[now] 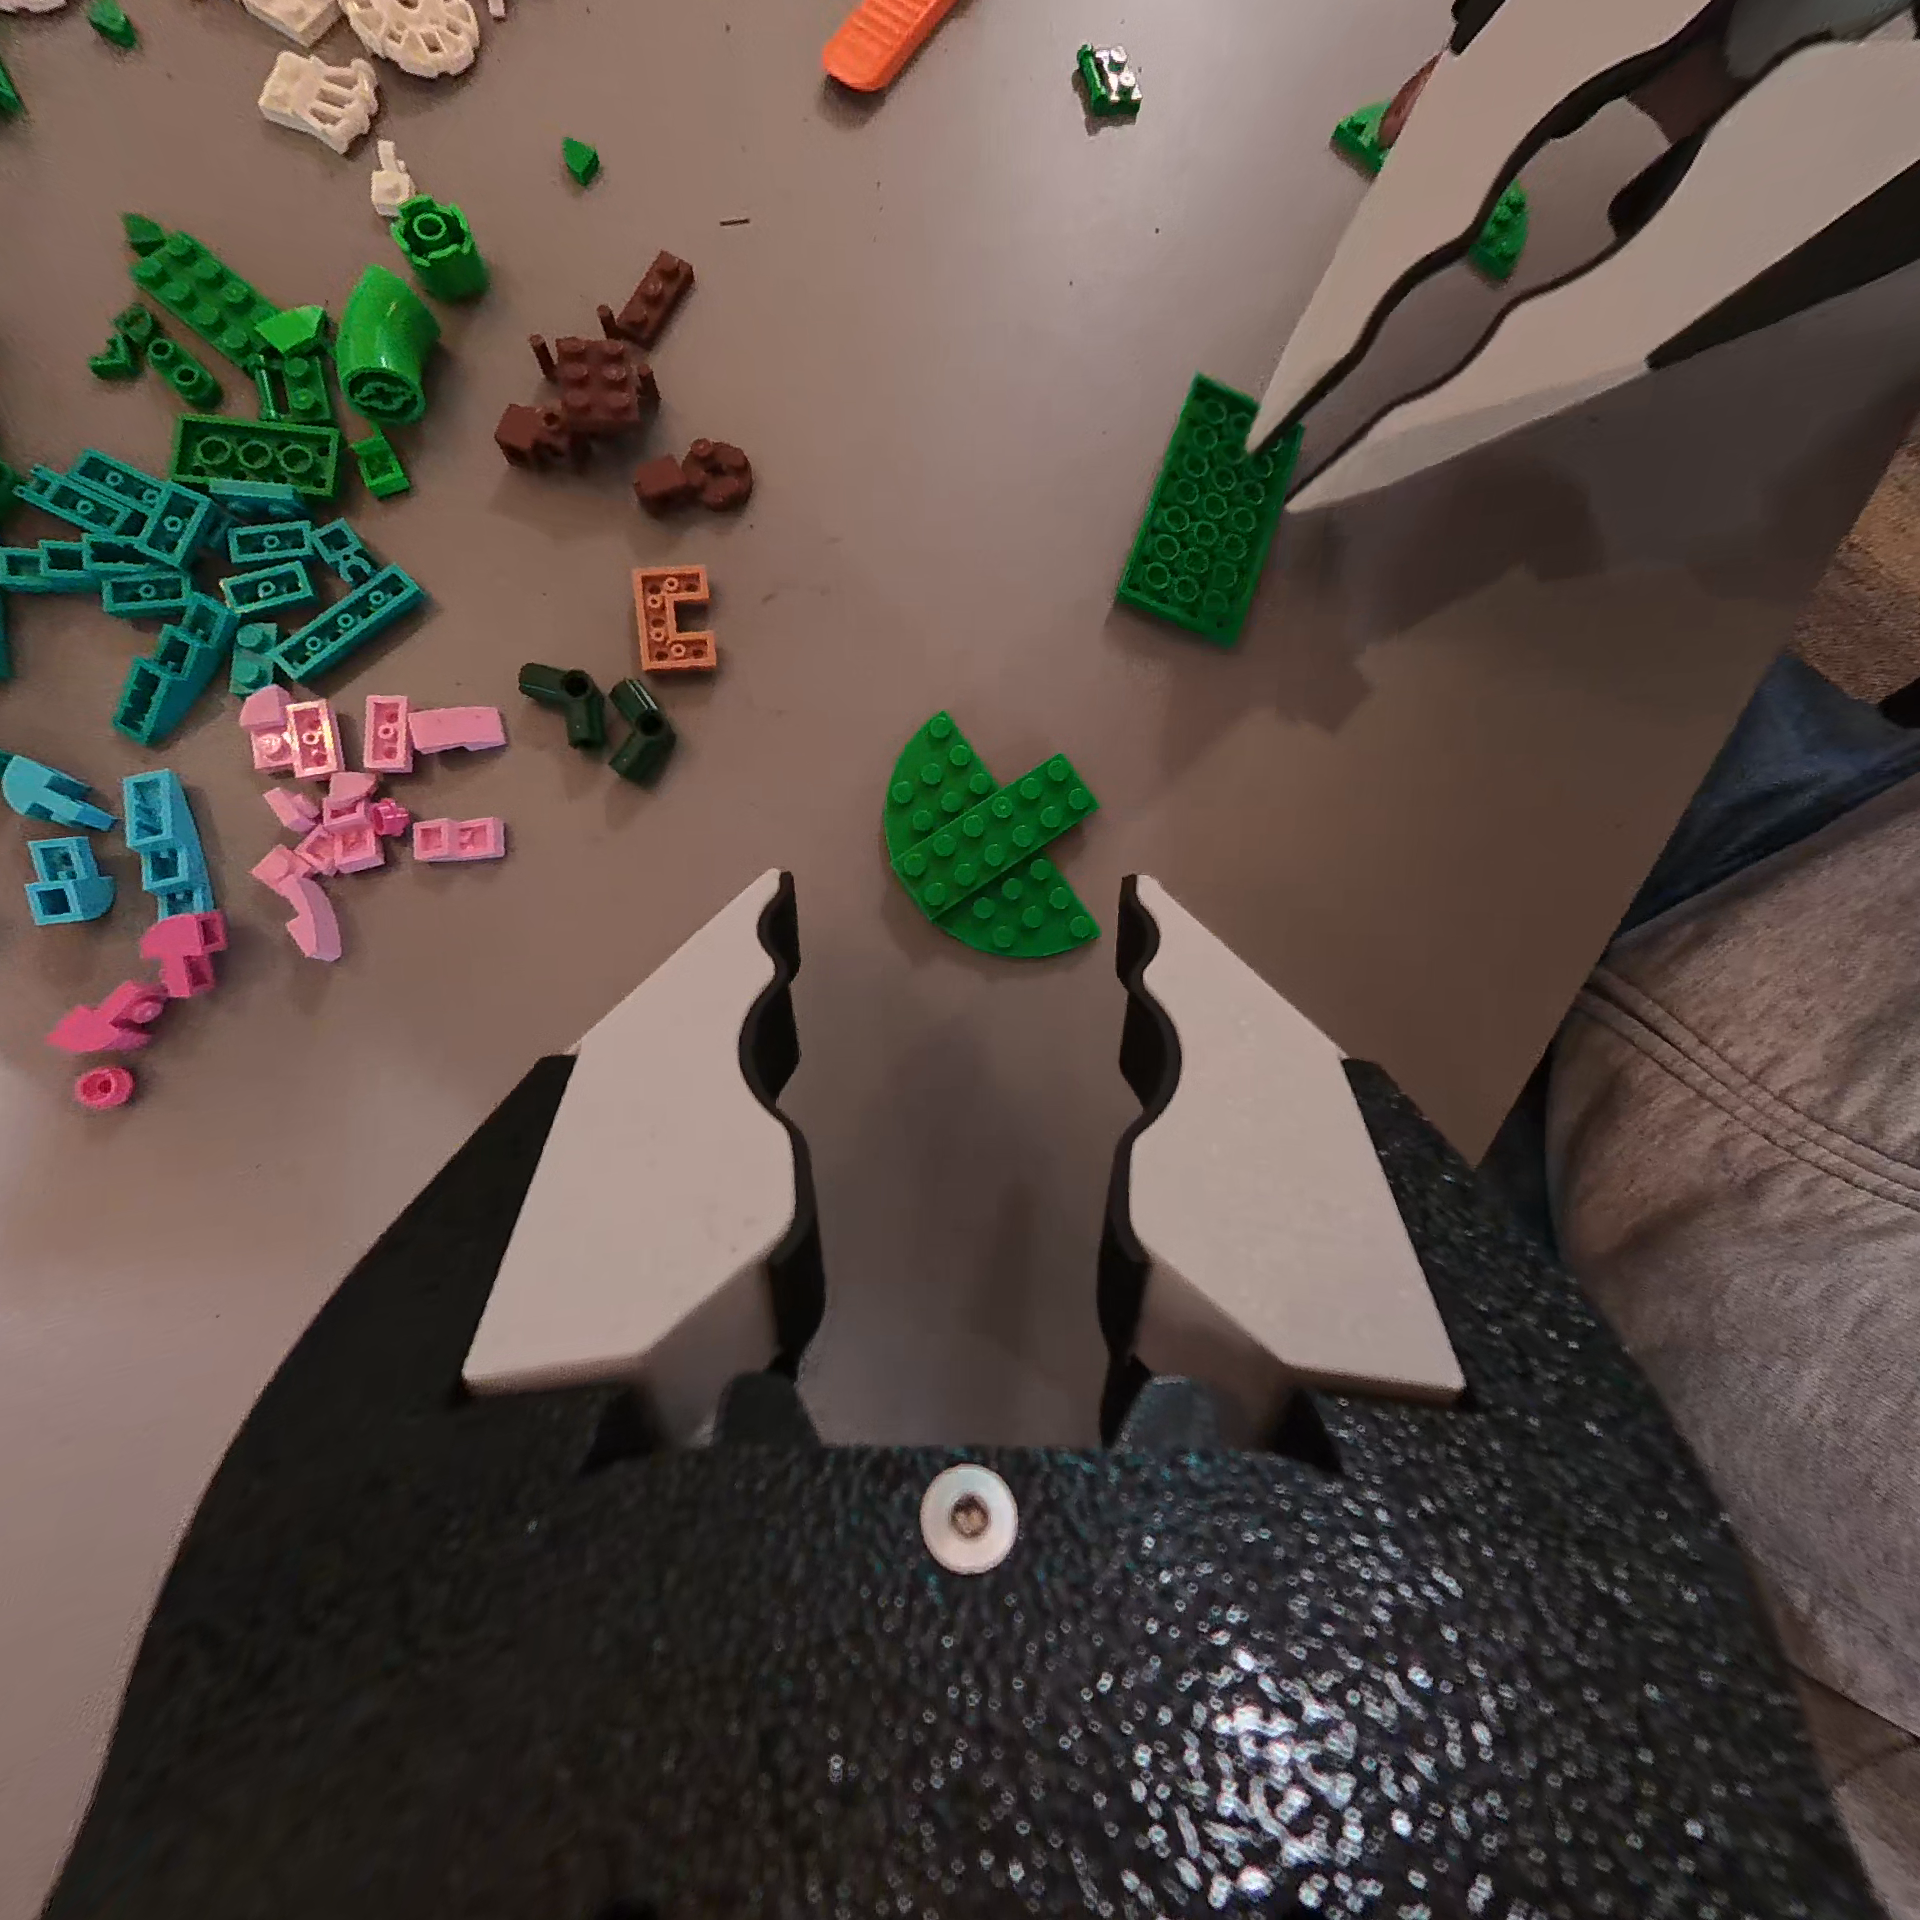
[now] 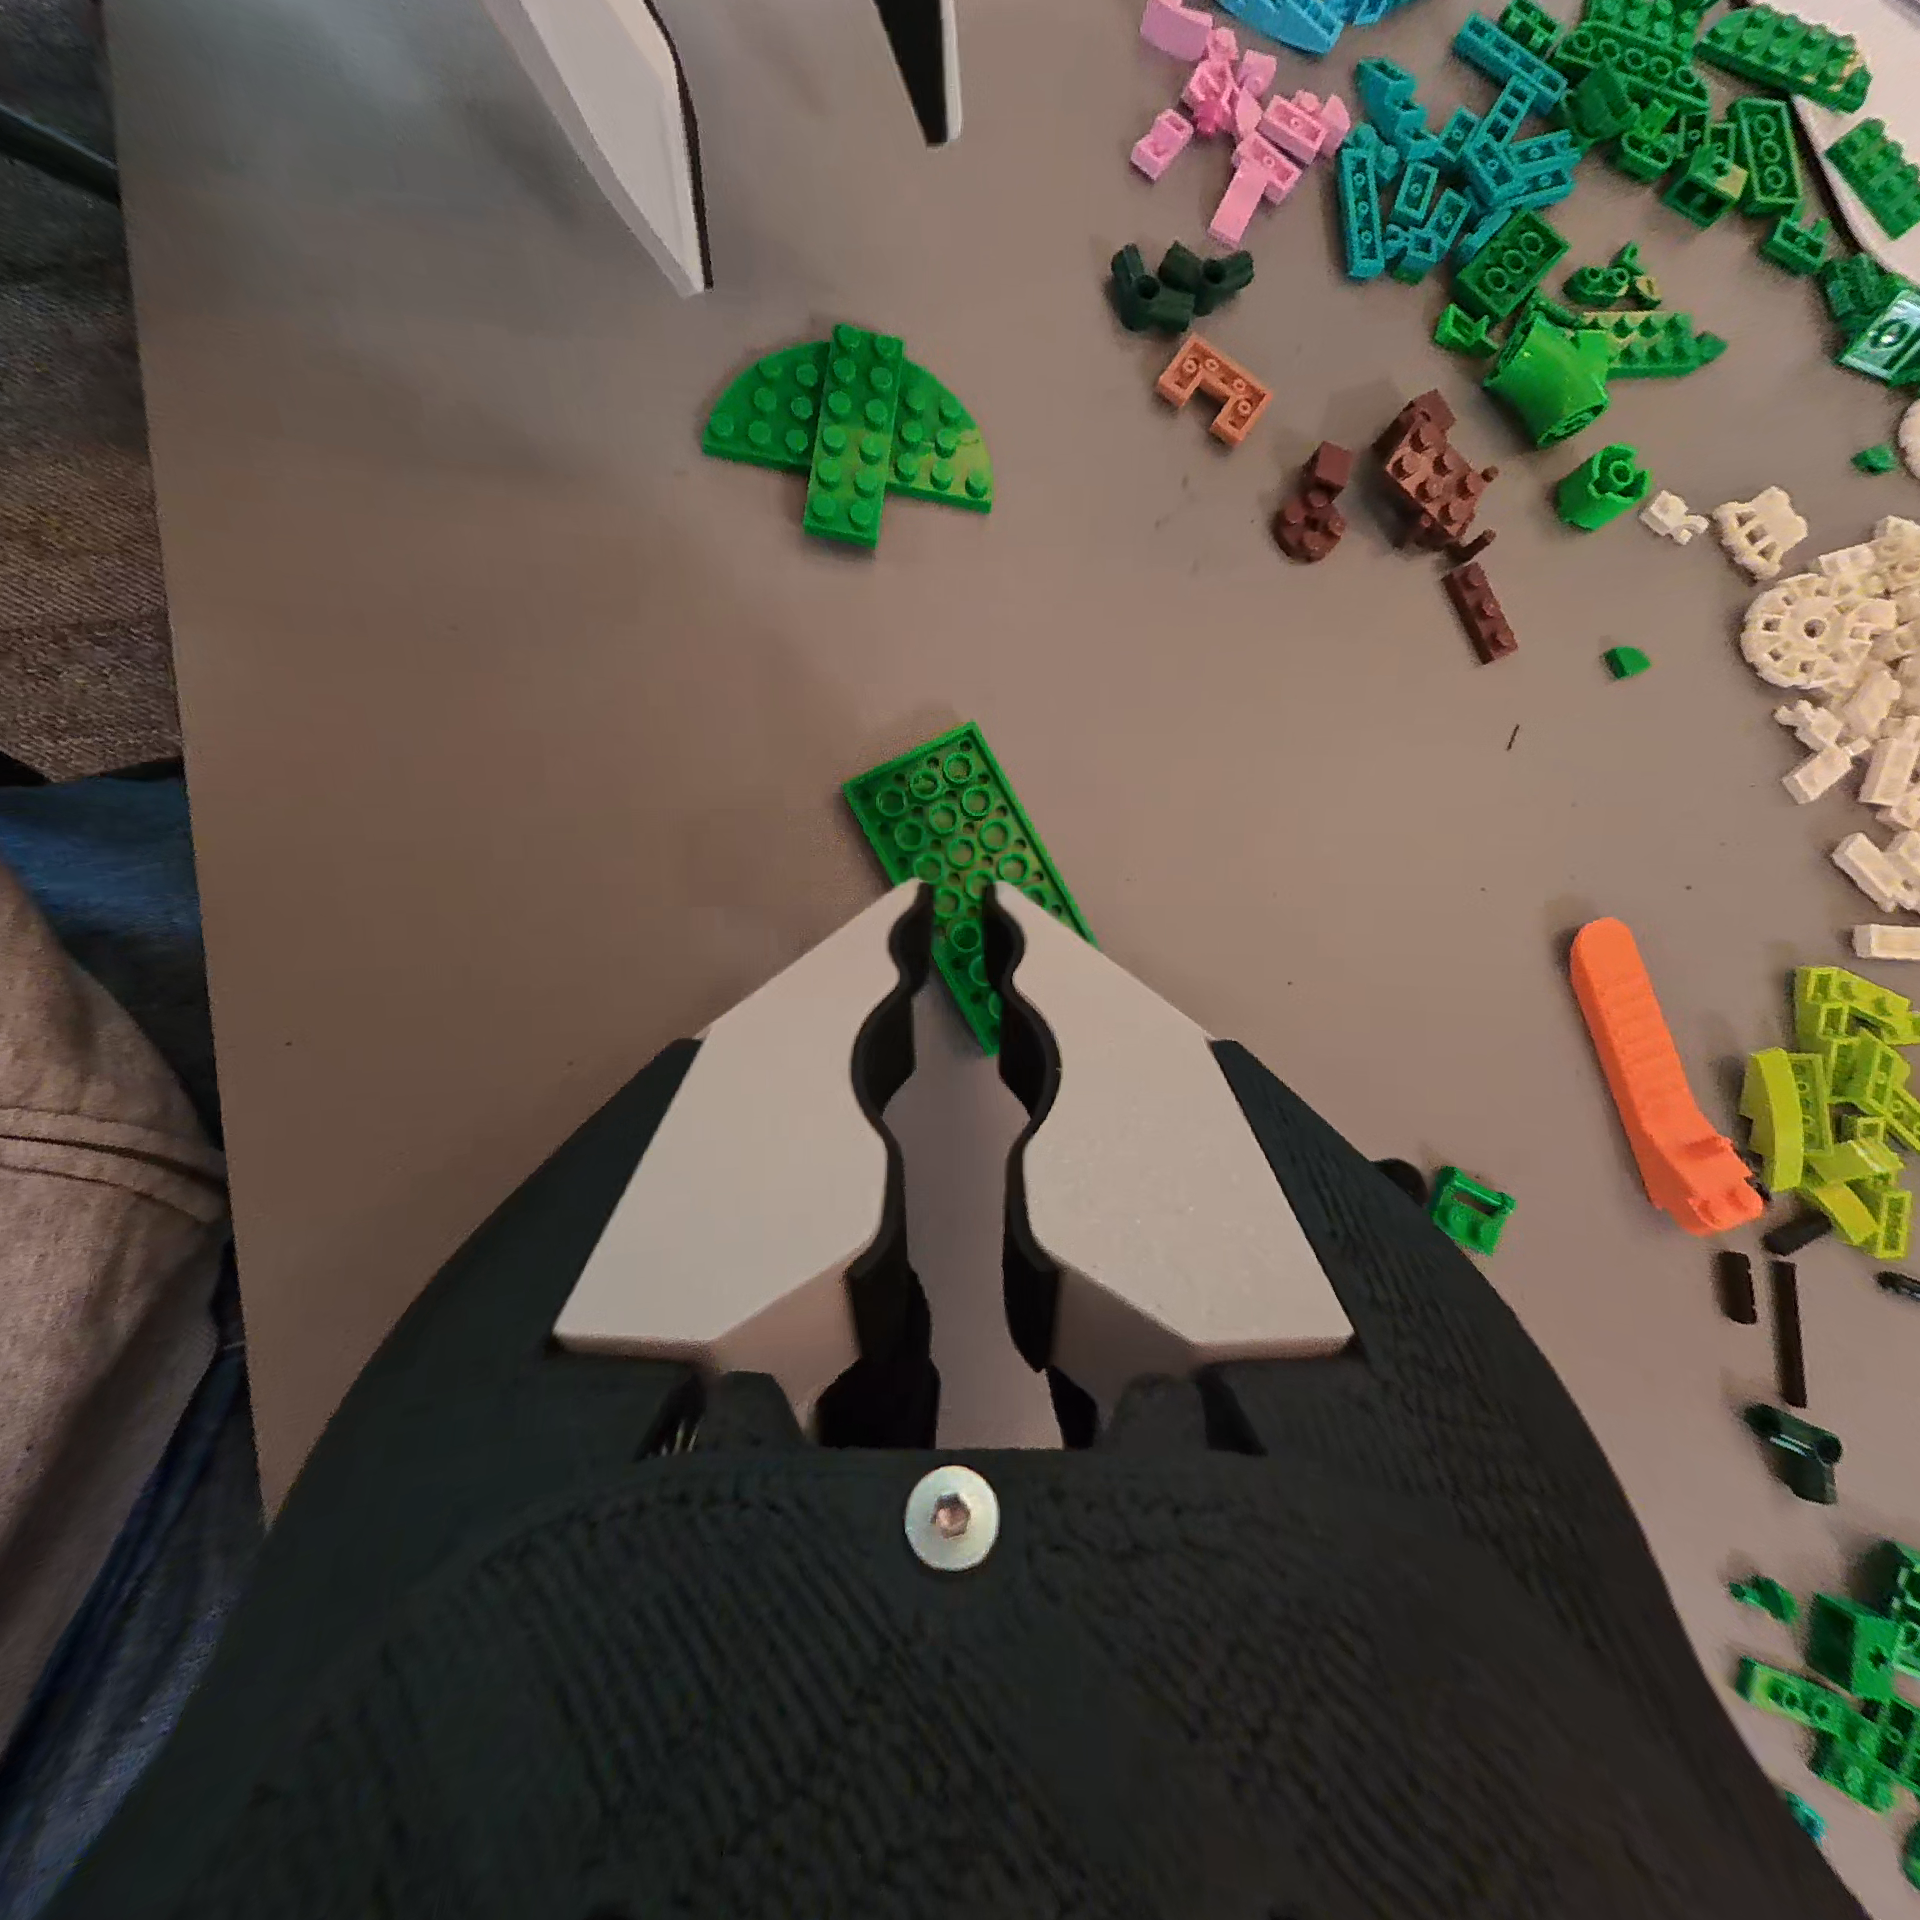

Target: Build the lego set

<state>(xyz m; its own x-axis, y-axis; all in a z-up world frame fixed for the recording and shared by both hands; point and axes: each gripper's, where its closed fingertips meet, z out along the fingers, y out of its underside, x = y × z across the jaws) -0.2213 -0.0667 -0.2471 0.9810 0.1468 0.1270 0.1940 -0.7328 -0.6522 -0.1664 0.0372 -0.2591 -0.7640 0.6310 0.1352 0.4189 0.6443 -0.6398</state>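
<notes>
My left gripper is open and empty, just above the grey table. A green half-round plate with a green strip across it lies flat right beyond its fingertips, untouched; it also shows in the right wrist view. My right gripper has its jaws only a narrow gap apart, tips down on a green rectangular plate that lies flat with its underside up. One tip is at the plate's edge, the other on its face. Nothing is clamped between the pads. The left wrist view shows the same gripper and plate.
Loose bricks lie in heaps: teal, green, pink, brown, white and lime. An orange tool lies near the lime heap. A person's clothed legs are at the table edge. About 12 cm separates my left fingertips from my right.
</notes>
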